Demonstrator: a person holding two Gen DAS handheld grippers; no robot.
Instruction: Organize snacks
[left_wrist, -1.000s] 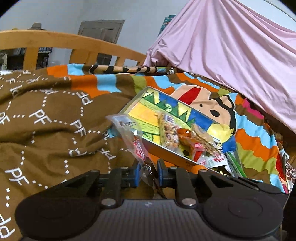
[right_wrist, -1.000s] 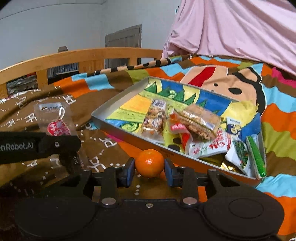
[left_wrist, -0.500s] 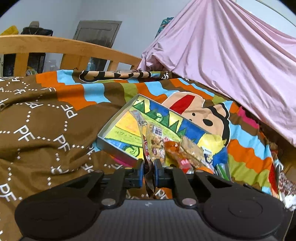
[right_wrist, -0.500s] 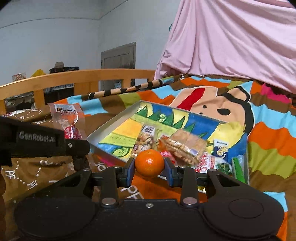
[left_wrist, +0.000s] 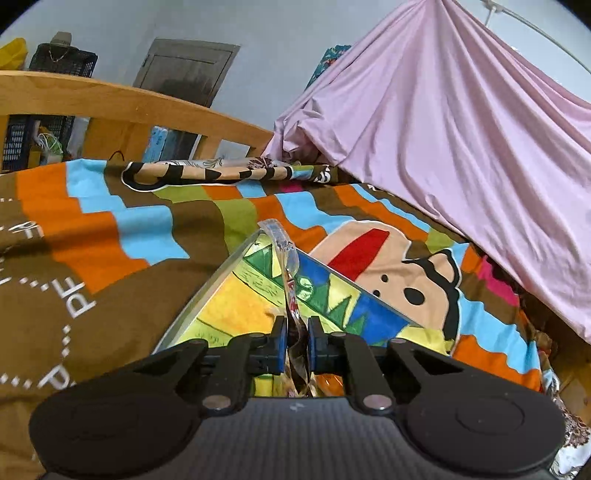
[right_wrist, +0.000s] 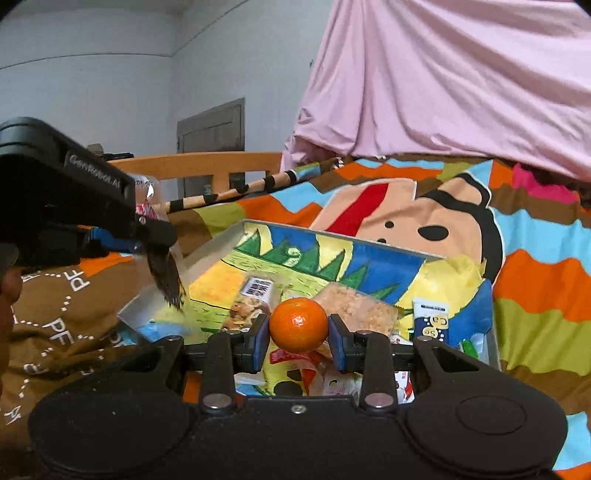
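Both grippers have advanced over the tray (right_wrist: 388, 254), left gripper (left_wrist: 294, 343) pinching a clear snack packet (left_wrist: 286, 266), right gripper (right_wrist: 298, 341) clamping a mandarin (right_wrist: 298, 325) that could roll off if released early.

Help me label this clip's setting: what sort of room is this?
Most likely a bedroom: a patterned blanket spread over a bed, its wooden bed rail, and a pink sheet draped behind.
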